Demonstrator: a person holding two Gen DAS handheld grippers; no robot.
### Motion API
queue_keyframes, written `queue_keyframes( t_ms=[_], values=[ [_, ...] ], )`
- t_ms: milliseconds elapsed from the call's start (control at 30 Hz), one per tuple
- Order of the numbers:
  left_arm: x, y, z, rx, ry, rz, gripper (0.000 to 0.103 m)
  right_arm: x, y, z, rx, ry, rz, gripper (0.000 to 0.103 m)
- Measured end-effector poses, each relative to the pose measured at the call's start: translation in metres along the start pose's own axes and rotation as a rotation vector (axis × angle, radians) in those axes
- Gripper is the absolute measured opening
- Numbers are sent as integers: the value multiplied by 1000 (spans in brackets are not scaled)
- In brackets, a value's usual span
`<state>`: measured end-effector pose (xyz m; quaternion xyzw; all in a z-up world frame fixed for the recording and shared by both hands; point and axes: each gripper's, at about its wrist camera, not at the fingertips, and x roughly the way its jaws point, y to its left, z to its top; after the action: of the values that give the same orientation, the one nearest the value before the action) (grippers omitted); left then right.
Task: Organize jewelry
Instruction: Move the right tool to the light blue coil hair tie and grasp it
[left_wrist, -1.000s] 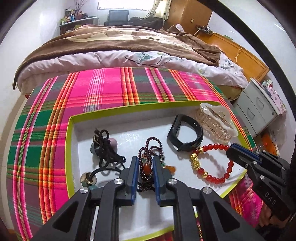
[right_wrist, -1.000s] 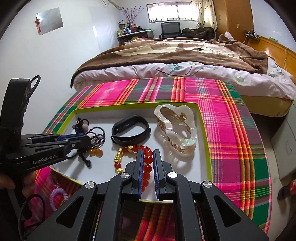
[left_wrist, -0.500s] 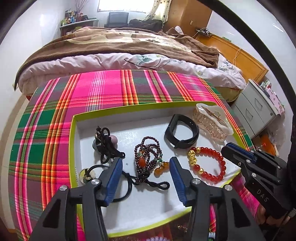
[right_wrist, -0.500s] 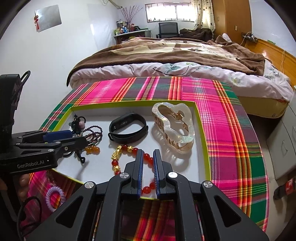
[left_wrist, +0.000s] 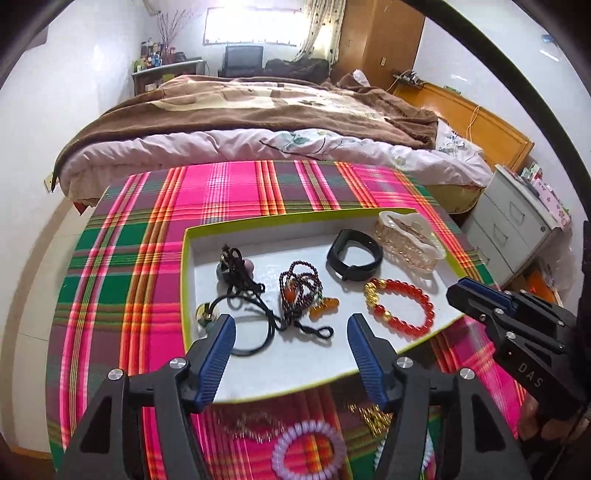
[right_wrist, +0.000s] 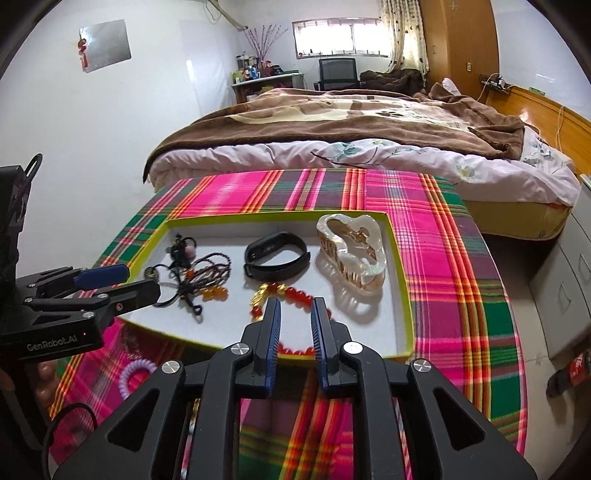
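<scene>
tray: the green-rimmed tray (left_wrist: 424, 334) sits on the plaid cloth (left_wrist: 229, 192), and most of the jewelry already lies inside it.
in the tray: dark bead strand with orange drops (left_wrist: 301, 295), black cord pendants (left_wrist: 236, 273), black wristband (left_wrist: 354, 254), red bead bracelet (left_wrist: 400, 304), pearly hair claw (left_wrist: 408, 240), each lying apart from its neighbours.
left gripper (left_wrist: 290, 332): jaws opening, wide apart above the near edge of the tray, nothing between the pads; the dark bead strand lies loose beyond them.
right gripper (right_wrist: 295, 314): jaws opening a little, nothing pinched; the red bead bracelet (right_wrist: 288, 291) lies flat on the tray floor just under the tips.
left to sort: a lilac coil tie (left_wrist: 308, 452) and what looks like gold chain (left_wrist: 371, 415) on the cloth in front of the tray, blurred.
step, as i judge it: both pieces released, next pick is outside the tray.
doing it well: lift clear before moving off so no cord snags a pad, then come down over the coil tie with jaws spread and pinch one side of the ring.
</scene>
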<state>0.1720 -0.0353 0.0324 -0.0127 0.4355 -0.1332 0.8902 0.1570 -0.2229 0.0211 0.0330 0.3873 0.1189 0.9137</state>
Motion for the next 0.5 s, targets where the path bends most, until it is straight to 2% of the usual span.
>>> queue_keyframes(
  t_ms=[500],
  values=[
    [-42,2,-51,6,-47,67,66,-29,20,-37,-30,-10,37,23]
  ],
)
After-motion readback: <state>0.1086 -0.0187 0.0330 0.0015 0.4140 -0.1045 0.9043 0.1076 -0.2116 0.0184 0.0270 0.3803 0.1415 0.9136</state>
